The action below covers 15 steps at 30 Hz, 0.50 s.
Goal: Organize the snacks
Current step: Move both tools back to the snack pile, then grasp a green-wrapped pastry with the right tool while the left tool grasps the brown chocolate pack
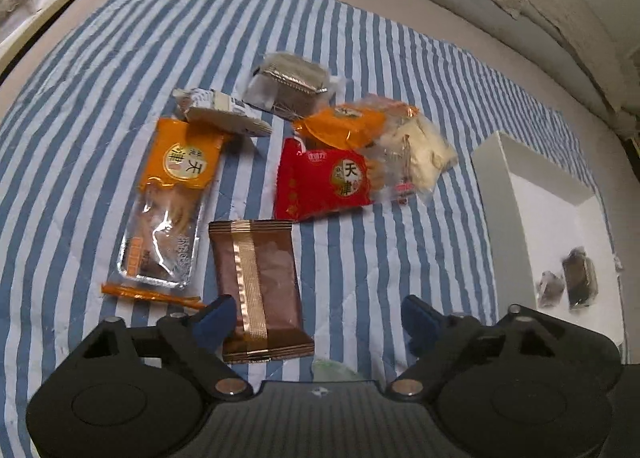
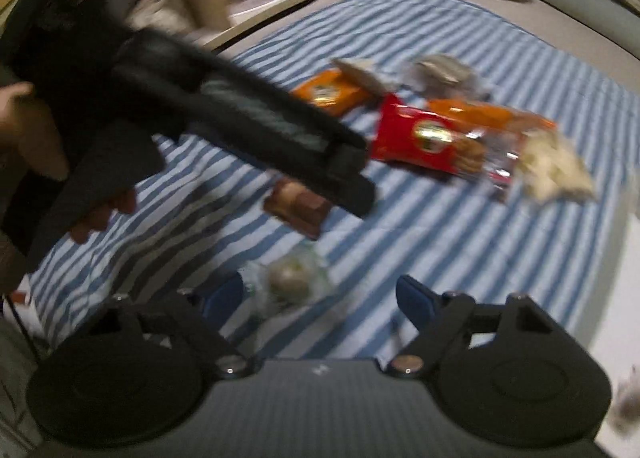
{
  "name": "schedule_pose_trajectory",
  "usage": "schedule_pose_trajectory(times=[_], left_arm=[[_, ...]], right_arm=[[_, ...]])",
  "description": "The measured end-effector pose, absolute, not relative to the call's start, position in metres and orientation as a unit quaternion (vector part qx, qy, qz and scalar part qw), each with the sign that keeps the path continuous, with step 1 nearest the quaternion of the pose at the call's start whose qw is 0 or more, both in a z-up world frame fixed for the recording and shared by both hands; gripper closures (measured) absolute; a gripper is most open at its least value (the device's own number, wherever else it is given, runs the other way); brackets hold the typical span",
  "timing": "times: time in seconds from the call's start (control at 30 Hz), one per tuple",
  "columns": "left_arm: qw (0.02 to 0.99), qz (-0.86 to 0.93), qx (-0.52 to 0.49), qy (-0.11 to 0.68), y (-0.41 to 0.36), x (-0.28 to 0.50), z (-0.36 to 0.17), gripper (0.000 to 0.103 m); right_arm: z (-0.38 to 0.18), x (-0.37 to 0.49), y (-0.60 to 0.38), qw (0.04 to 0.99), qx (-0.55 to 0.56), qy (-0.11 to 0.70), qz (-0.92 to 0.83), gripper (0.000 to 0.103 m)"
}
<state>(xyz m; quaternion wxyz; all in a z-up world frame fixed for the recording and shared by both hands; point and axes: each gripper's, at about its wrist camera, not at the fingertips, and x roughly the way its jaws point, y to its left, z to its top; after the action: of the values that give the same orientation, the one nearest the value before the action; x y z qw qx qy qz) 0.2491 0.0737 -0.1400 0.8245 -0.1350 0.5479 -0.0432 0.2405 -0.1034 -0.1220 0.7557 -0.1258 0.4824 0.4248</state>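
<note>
Hovering low: left gripper, blue-padded jaws standing apart, gripping nothing. Lying between them, nearer the left pad and possibly brushing it: brown foil snack packet w/ gold centre strip, flat on blue-and-white striped quilt. Peeking out under gripper body: pale green wrapper edge.

Rt wrist view, blurred: right gripper also standing open, empty, pointing down at small clear-wrapped round green-grey sweet lying just inside its left pad. Whether touching: can't tell.

Mid-distance: orange-topped clear tray pack lying left of brown packet; red crinkled pouch w/ round gold label lying beyond it, overlapping orange-and-clear bag of pale pieces. Further: grey-white paper packet and silver foil-tray cake in clear wrap.

Off to the right: open white cardboard box, two small dark wrapped pieces already sitting inside. Likely the sorting bin.

Judging step: closing in for pick of brown packet. Doing it well: centring jaws across packet's short width, dropping till pads are flanking the edges, avoiding pinching quilt fabric, squeezing gently so the foil is not slipping or crushing. Keeping grippers apart, working close together here.
</note>
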Motion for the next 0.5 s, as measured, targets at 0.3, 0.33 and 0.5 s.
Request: schedule_pose_trajectory(times=[0.3,0.33,0.5], left_arm=[[0.82,-0.022,-0.091,0.564,0.073,0.266,-0.155,0.023],[0.819,-0.02,-0.088,0.567,0.074,0.267,-0.157,0.026],[0.817,-0.004,-0.074,0.572,0.078,0.271,-0.164,0.05]], right_arm=[[-0.137,0.234,-0.073,0.728,-0.168,0.476,0.464,0.034],[-0.136,0.228,-0.073,0.727,-0.173,0.474,0.466,0.035],[-0.144,0.229,-0.06,0.713,-0.19,0.492,0.462,0.05]])
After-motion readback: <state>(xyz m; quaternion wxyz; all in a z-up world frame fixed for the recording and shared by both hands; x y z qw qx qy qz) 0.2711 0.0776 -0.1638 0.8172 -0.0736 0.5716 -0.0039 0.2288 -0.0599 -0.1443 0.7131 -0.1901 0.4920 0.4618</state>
